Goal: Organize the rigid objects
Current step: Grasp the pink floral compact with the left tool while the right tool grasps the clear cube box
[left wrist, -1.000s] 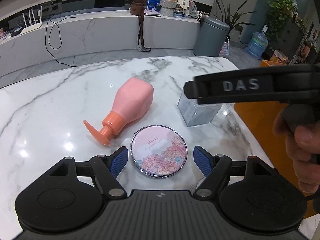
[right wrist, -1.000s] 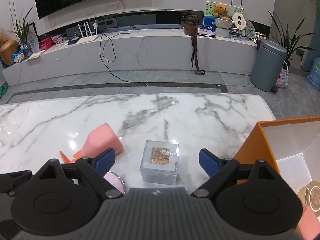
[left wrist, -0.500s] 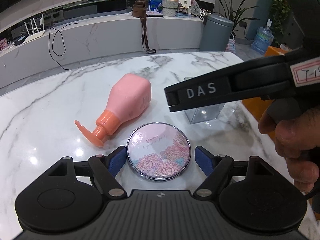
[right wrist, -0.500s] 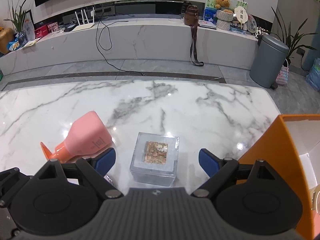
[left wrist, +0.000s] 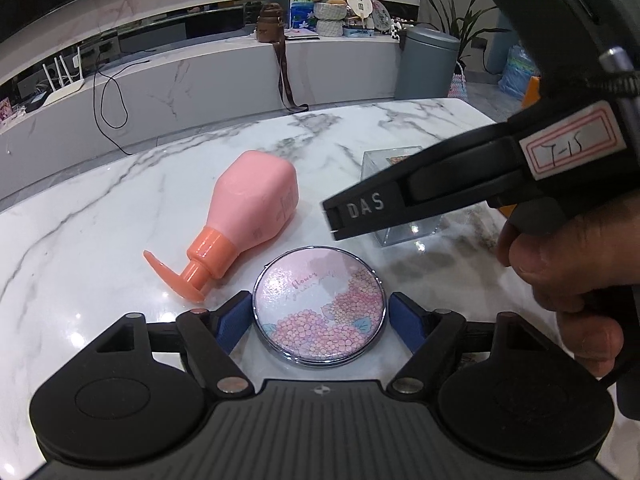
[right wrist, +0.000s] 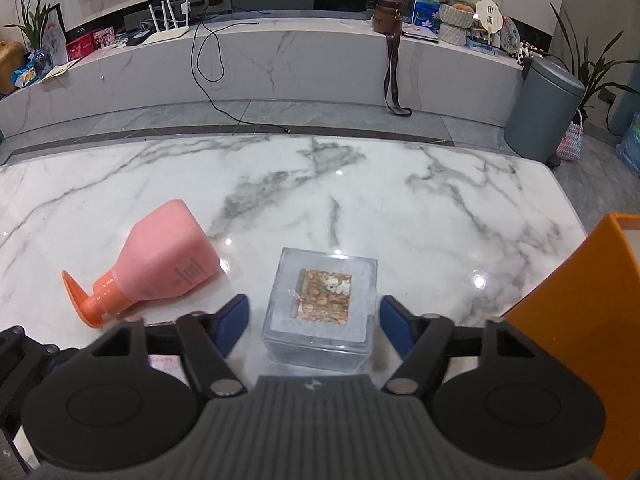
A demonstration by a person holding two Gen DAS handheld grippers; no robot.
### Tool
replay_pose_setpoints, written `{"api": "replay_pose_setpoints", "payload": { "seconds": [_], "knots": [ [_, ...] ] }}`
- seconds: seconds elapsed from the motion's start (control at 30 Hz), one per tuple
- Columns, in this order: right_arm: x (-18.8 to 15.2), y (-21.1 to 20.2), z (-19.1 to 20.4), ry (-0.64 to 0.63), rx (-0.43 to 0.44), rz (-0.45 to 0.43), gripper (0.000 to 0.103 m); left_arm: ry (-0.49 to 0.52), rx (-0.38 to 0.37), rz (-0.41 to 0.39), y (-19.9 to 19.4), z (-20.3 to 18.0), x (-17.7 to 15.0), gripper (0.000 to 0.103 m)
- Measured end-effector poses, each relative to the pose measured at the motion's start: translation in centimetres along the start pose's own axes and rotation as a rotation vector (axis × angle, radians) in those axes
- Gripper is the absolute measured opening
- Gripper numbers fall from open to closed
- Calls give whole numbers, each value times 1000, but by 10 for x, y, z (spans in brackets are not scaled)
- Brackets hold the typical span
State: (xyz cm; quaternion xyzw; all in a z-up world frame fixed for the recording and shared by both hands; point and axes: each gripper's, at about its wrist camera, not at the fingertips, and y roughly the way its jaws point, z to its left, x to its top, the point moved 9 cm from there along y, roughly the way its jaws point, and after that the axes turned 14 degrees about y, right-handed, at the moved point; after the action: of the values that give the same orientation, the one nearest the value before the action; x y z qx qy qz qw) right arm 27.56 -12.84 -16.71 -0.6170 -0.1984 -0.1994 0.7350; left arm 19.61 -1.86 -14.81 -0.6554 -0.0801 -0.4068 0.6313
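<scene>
A round compact mirror (left wrist: 320, 307) with a pink flower lid lies flat on the marble table. My left gripper (left wrist: 320, 318) is open, its blue pads on either side of the mirror, close to its rim. A clear cube (right wrist: 322, 309) with a flower picture inside stands on the table. My right gripper (right wrist: 314, 322) is open around the cube, with a gap on each side. The cube also shows in the left wrist view (left wrist: 394, 200), partly hidden by the right gripper's body. A pink pump bottle (left wrist: 246, 214) lies on its side; it also shows in the right wrist view (right wrist: 154, 262).
An orange box (right wrist: 576, 340) with a white inside stands at the table's right edge, close to my right gripper. The marble table (right wrist: 360, 184) stretches ahead. Beyond it are a low white bench and a grey bin (right wrist: 546, 114) on the floor.
Both grippers have moved forward and down. The left pads now flank the mirror. The right pads now flank the cube. The objects have not moved.
</scene>
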Motion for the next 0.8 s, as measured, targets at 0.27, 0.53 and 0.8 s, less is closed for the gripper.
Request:
{"api": "replay_pose_setpoints", "payload": {
  "seconds": [0.27, 0.53, 0.8],
  "knots": [
    [-4, 2, -3, -15, 7, 18, 48, 15, -19, 21, -1, -2, 1, 83],
    [-1, -5, -5, -10, 21, 16, 47, 17, -29, 25, -5, 1, 2, 83],
    [3, -14, -8, -2, 26, 2, 47, 23, -33, 17, -10, 0, 6, 83]
  ]
}}
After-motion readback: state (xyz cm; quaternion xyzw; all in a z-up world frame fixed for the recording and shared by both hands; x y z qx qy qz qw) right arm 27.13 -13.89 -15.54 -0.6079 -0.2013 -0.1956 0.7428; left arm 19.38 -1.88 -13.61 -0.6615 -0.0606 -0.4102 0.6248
